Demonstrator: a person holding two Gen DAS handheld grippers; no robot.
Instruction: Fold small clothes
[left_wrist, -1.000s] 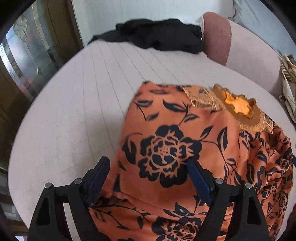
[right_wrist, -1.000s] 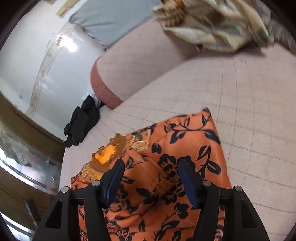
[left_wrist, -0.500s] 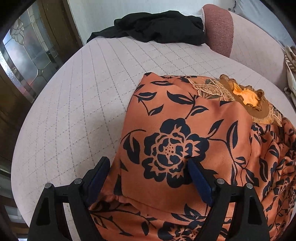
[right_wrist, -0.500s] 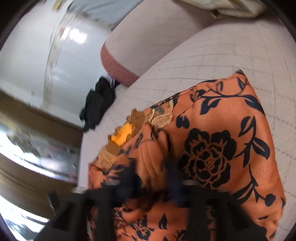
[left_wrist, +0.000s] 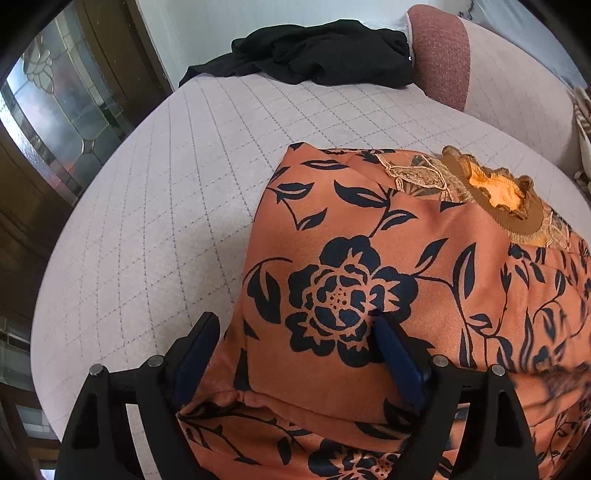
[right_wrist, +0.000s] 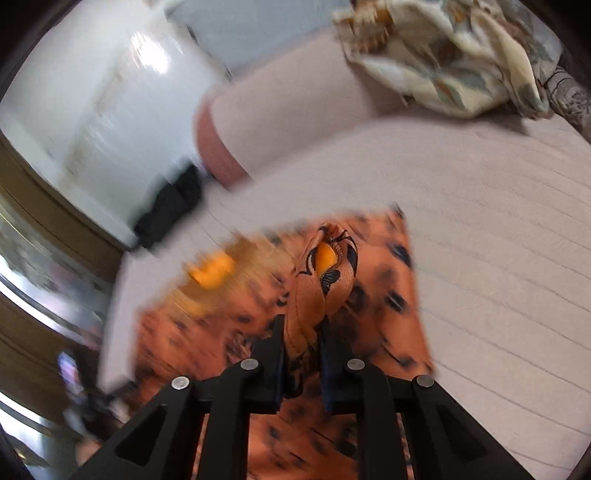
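An orange garment with a dark flower print (left_wrist: 351, 288) lies partly folded on the pale quilted seat (left_wrist: 166, 203), its gold frilled collar (left_wrist: 495, 192) towards the far right. My left gripper (left_wrist: 291, 319) hovers open over the garment's near left edge, one finger over the seat and the other over the print. In the blurred right wrist view, my right gripper (right_wrist: 302, 321) has its jaws closing on a bunched fold (right_wrist: 325, 273) of the same garment (right_wrist: 384, 295), raised above the flat part.
A black garment (left_wrist: 325, 51) is heaped at the seat's far edge beside a pink bolster (left_wrist: 439, 48). A cream patterned cloth (right_wrist: 443, 62) lies crumpled on the backrest. A wooden door with leaded glass (left_wrist: 55, 110) stands on the left.
The right gripper closed from wide open onto a fold of the orange garment and lifted it. The left gripper stayed open and shifted only slightly over the garment.
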